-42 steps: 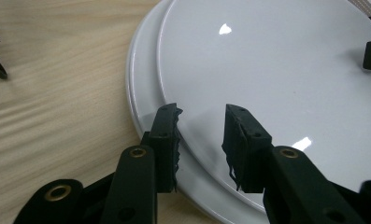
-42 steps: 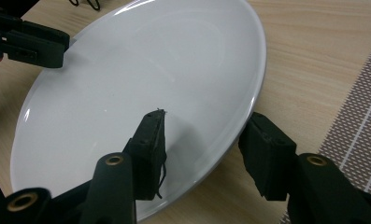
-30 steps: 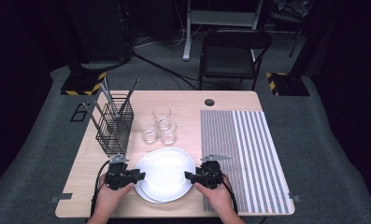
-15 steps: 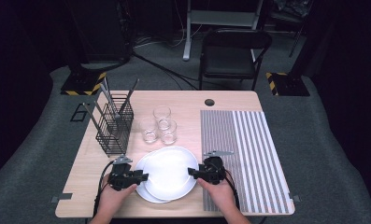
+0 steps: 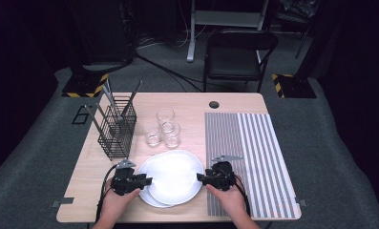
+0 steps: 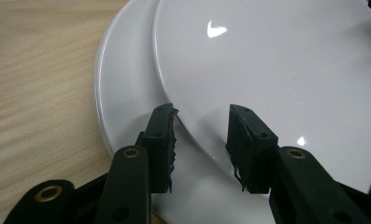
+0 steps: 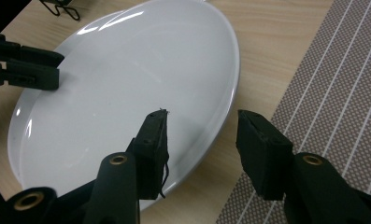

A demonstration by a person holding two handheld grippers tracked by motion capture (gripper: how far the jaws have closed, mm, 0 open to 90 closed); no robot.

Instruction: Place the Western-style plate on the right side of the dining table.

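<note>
Since a second ago, the upper round white plate [image 5: 173, 172] had shifted rightwards off the lower white plate [image 5: 149, 193]. Both tools stayed released: the left tool [image 6: 201, 135] straddling the upper plate's rim, the right tool [image 7: 203, 149] likewise

**Materials, finish**

Top plate [image 5: 175, 172] and lower plate [image 6: 122, 93]: glossy white glazed ceramic look, smooth. Table [image 5: 144, 100]: matt light wood grain. Mat [image 5: 254, 152]: woven striped cloth look. Rack [image 5: 115, 126]: black wire. Glasses [image 5: 165, 129]: clear. Left gripper [image 6: 199, 140] pads: matt black, rough.

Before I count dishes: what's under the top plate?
A second white plate, its rim showing at the left and near edge of the top plate. Anything below its covered middle is hidden.
</note>
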